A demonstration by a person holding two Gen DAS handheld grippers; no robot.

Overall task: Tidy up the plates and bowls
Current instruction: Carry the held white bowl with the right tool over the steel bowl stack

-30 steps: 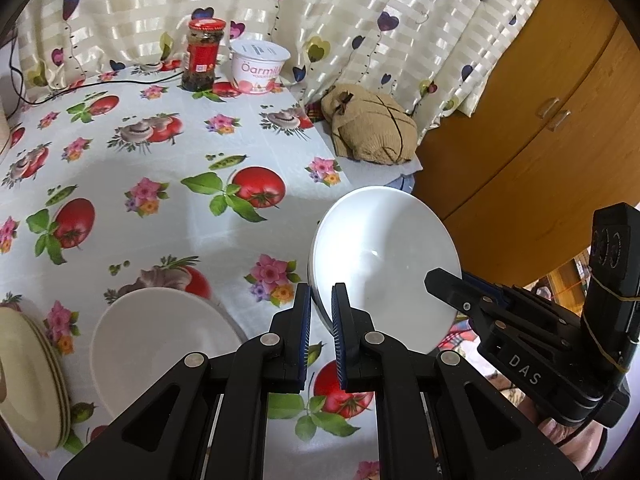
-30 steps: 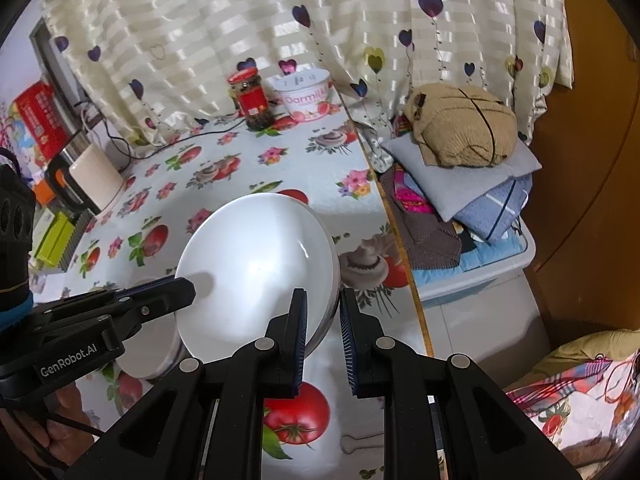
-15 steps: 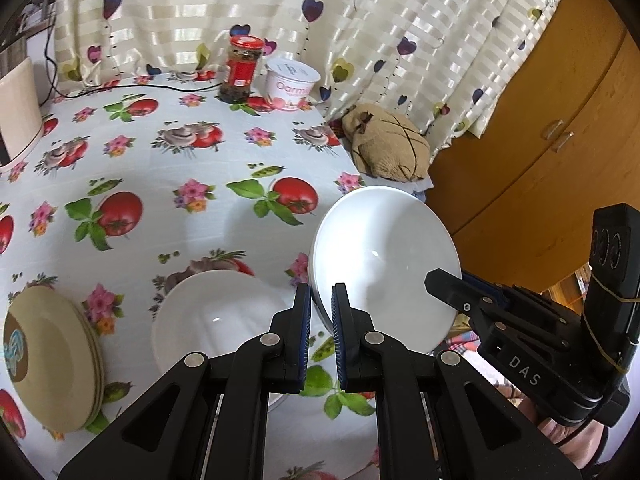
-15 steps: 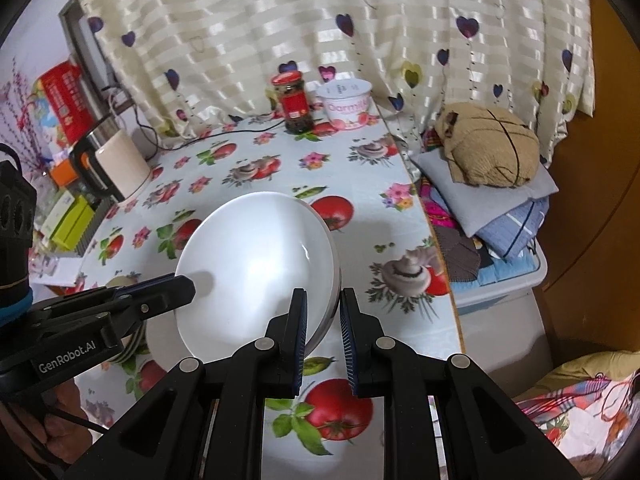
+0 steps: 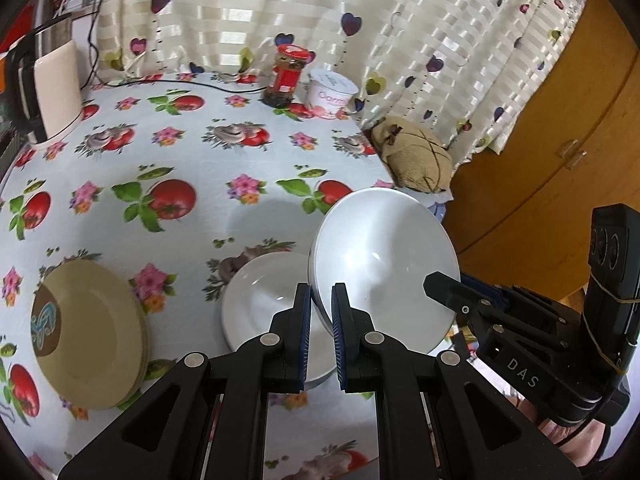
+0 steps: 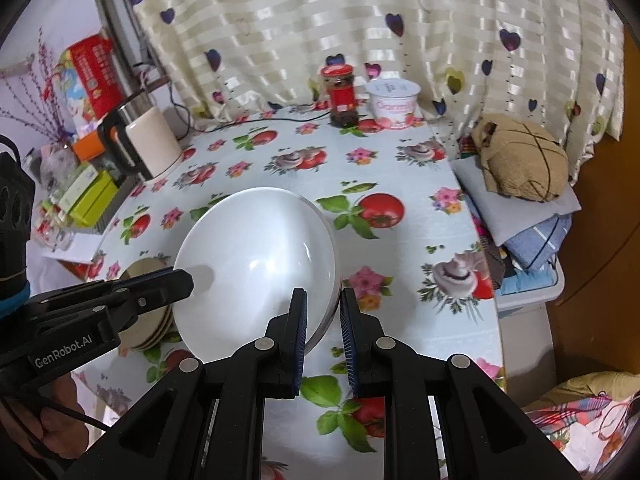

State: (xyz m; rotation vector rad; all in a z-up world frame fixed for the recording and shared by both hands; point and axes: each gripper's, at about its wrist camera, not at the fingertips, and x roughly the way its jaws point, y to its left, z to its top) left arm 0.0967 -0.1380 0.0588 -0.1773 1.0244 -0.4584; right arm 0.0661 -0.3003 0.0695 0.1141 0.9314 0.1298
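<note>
Both claws grip opposite rims of a round white ceramic bowl (image 5: 384, 264): left claw (image 5: 320, 312) and right claw (image 6: 323, 312) clenched, holding it tilted above the flowered tabletop (image 5: 192, 160), over another white bowl (image 5: 264, 304).

Both tools are matte black plastic. The left gripper (image 5: 320, 300) has two flat fingers (image 5: 301, 332) lined with ribbed blue pads, and each finger sits on angled arms with triangular cut-outs, joined by round silver screws. The right gripper (image 6: 323, 304) is built alike, with the same blue pads and silver screws. In the left wrist view, at four o'clock, the right gripper's body bears white letters "DAS", and a tall black block behind it is bound with thin yellow bands. In the right wrist view, at eight o'clock, the left gripper's body reads "GenRobot.AI"; a blue band rings its housing, and a thin black cable trails below.
</note>
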